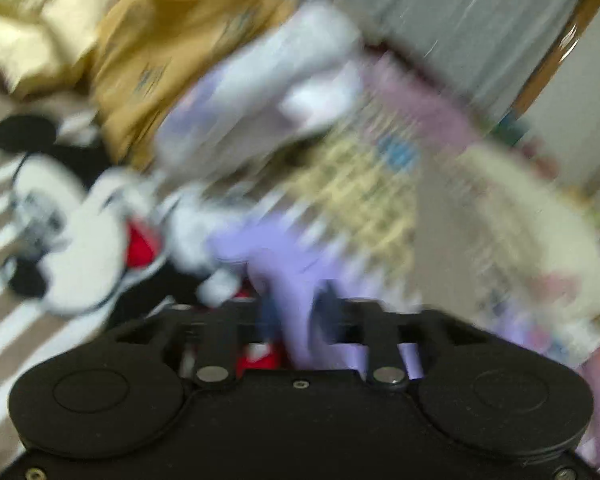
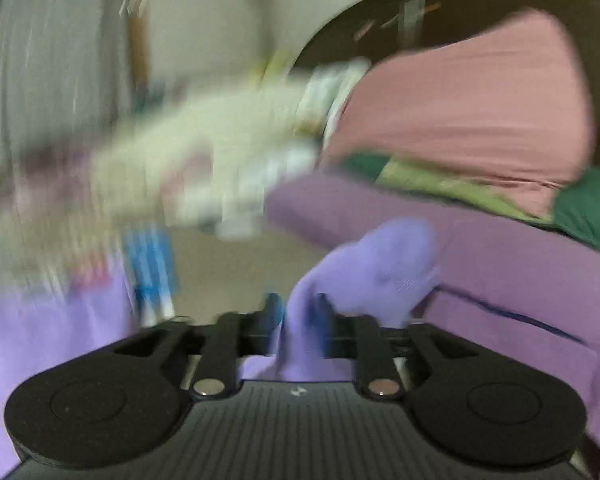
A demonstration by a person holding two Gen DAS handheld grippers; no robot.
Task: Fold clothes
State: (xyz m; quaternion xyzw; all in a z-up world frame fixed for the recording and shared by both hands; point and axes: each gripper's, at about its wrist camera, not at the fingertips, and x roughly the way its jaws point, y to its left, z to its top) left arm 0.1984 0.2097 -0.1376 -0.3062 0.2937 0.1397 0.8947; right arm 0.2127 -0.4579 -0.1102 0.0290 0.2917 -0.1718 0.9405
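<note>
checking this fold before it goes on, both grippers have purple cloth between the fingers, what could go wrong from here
1. Each gripper, left gripper and right gripper, pinches only a narrow bunch of the purple garment; it may slip out.
2. The plush toy lies right beside the left gripper, so the cloth may snag or drag it.

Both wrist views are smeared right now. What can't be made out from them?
- Left wrist view: motion blur hides what the patterned clothes are.
- Left wrist view: the left gripper covers the lilac garment at its pads.
- Right wrist view: the right gripper body hides the garment's lower part; its shape is cut off.
</note>
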